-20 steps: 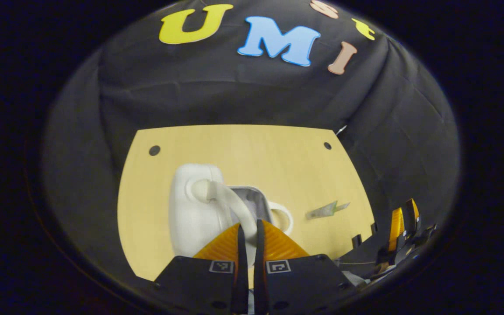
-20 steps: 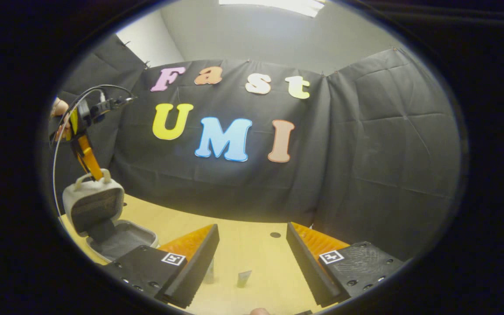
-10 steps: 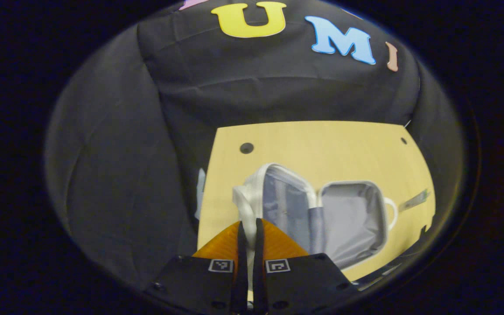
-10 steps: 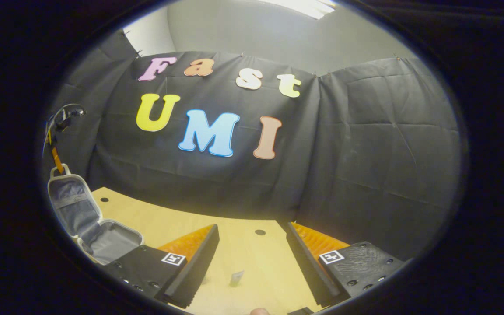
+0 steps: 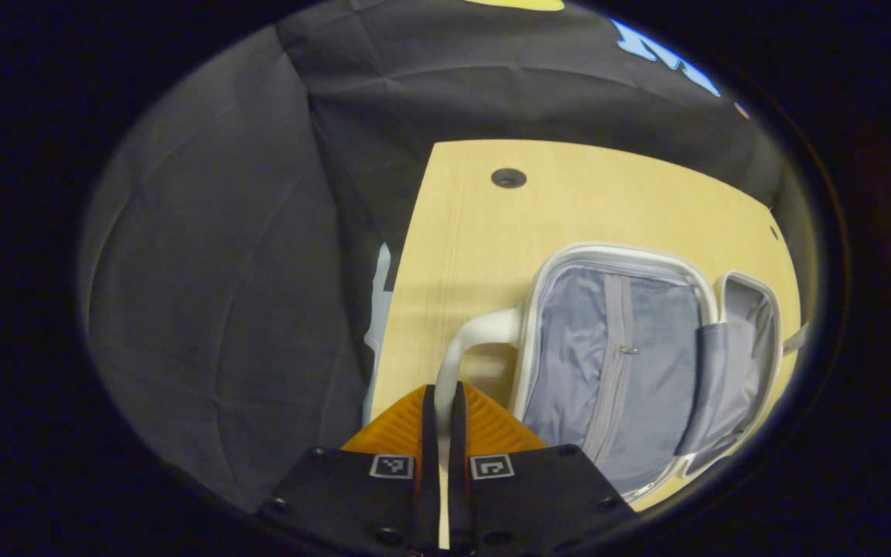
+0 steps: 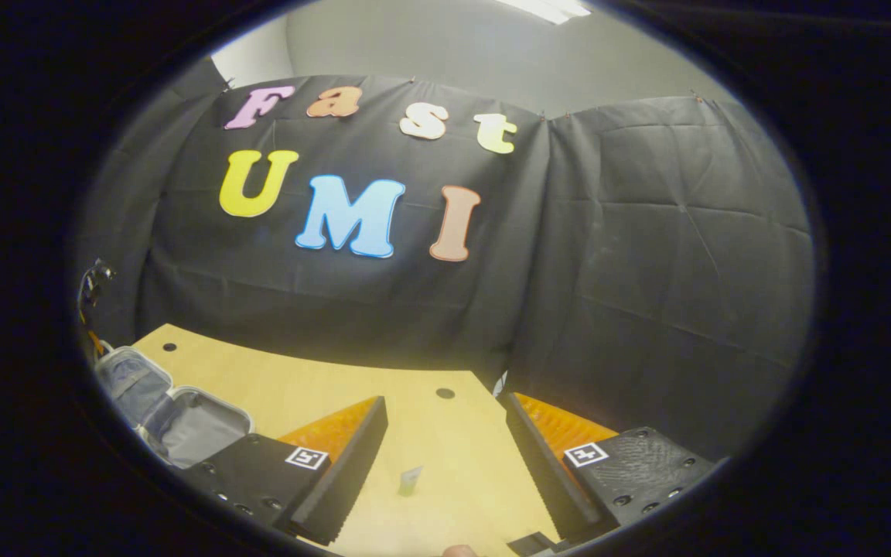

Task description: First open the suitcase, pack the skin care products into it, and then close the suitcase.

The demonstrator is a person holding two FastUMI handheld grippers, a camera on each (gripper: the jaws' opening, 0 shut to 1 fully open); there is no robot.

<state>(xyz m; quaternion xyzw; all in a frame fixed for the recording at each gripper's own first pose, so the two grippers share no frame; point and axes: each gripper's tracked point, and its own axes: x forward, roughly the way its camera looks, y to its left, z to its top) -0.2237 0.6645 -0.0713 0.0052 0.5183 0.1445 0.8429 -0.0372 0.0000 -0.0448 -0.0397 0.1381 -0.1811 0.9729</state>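
Observation:
The white suitcase lies open on the wooden table, its grey fabric lining facing up, lid half and base half side by side. My left gripper is shut on the lid's white handle, which curves up from between the orange fingers. In the right gripper view the open suitcase sits at the far left, with the left gripper just above it at the edge. My right gripper stands open above the table. A small skin care tube lies on the table between its fingers, farther off.
Black cloth walls close in the table on the left and back. Round holes mark the tabletop. The table's left edge runs just left of the suitcase handle.
The lid has swung fully over from upright to lying flat on the table, my left gripper going down and left with its handle. The right gripper's view has shifted slightly; it stays open.

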